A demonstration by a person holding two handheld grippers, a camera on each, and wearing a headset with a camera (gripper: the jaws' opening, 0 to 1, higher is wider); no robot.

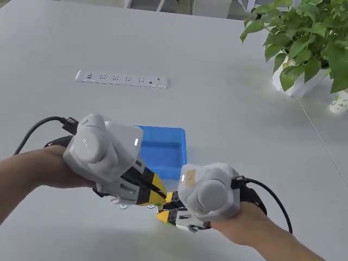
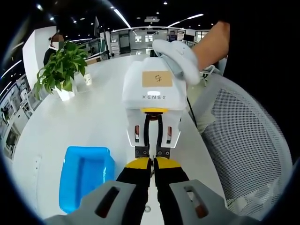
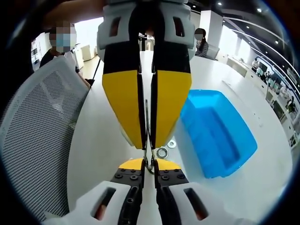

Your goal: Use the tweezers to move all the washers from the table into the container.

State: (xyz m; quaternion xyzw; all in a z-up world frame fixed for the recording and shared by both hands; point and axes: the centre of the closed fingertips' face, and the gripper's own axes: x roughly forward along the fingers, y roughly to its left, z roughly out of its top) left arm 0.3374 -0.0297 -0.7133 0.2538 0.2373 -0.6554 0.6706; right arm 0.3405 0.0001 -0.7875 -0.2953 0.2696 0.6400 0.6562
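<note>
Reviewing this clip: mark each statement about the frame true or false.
1. The blue container already holds several washers. False: its inside looks empty in the right gripper view.
2. Two washers lie on the table beside the container. True.
3. The left gripper and right gripper meet tip to tip, with thin tweezers between their jaws. True.
4. The potted plant stands inside the container. False: it stands at the far table edge, well apart from it.
5. The power strip lies between the grippers and the container. False: it lies beyond the container.
</note>
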